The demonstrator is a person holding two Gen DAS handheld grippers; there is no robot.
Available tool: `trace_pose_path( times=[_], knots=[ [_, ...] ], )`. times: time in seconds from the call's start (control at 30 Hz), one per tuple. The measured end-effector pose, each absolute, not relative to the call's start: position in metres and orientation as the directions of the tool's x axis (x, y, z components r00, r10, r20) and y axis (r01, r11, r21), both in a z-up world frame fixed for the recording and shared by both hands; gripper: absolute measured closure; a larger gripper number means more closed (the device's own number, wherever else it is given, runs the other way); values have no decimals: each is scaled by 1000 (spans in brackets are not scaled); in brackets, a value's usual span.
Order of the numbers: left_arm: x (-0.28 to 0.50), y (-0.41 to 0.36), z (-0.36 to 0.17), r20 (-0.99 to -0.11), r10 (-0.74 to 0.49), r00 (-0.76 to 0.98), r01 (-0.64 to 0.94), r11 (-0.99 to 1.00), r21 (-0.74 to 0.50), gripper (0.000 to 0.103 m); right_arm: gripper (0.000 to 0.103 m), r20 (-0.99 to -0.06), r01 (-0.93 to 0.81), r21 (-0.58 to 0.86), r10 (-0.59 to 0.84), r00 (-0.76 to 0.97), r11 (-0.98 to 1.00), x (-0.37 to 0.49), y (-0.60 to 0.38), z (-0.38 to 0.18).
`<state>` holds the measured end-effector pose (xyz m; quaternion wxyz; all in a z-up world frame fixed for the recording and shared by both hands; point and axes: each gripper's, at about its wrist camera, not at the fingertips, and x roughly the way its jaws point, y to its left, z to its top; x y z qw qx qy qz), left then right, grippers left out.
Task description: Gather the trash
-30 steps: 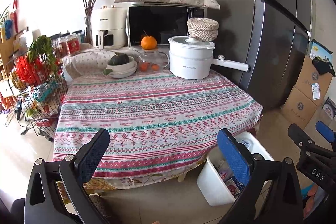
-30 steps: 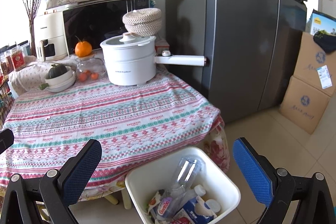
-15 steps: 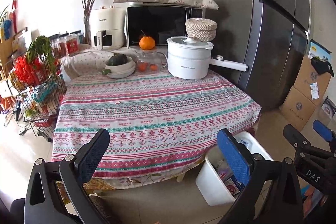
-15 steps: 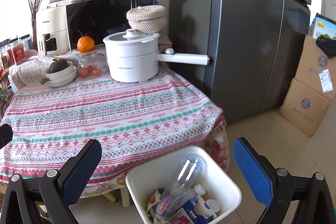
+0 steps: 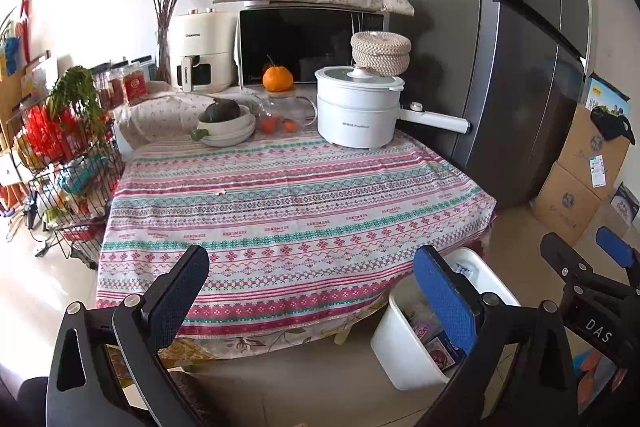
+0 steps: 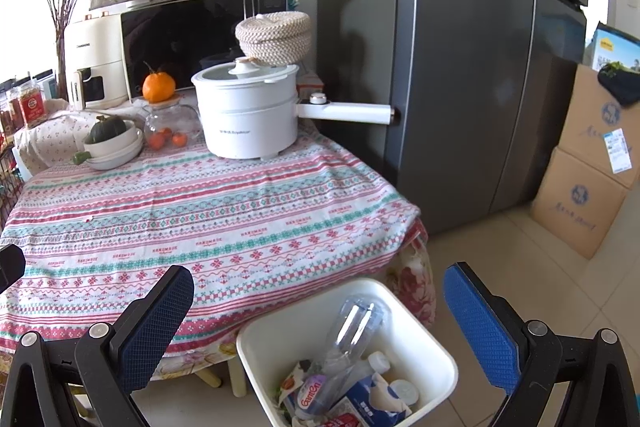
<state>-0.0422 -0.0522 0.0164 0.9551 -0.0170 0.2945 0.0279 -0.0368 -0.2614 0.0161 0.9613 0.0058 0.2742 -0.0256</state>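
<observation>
A white trash bin [image 6: 404, 311] stands on the floor by the table's front right corner; it also shows in the left wrist view [image 5: 400, 351]. It holds a clear plastic bottle [image 6: 352, 327], a milk carton [image 6: 368, 403] and wrappers. My right gripper [image 6: 320, 303] is open and empty above the bin. My left gripper [image 5: 312, 287] is open and empty over the table's front edge, left of the bin. A tiny scrap [image 5: 220, 191] lies on the tablecloth.
The table [image 5: 304, 211] has a striped cloth. At its back stand a white pot [image 5: 356, 115], bowls with a squash [image 5: 224, 123], a glass teapot [image 5: 284, 115], a microwave and an air fryer. A grey fridge [image 6: 472, 67] and cardboard boxes [image 6: 588, 187] stand right. A wire rack [image 5: 68, 163] stands left.
Both grippers have drifted slightly back and up, so the table and bin sit a little lower and farther in view. Both stay open and empty.
</observation>
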Motion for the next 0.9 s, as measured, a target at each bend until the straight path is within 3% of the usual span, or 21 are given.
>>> trace_pose_path(
  times=[0.9],
  knots=[
    [-29,-47,1,-632,35,774,-64,998,-23,0,1,-532,70,15,-52,845,997,-38,-269,15]
  ],
)
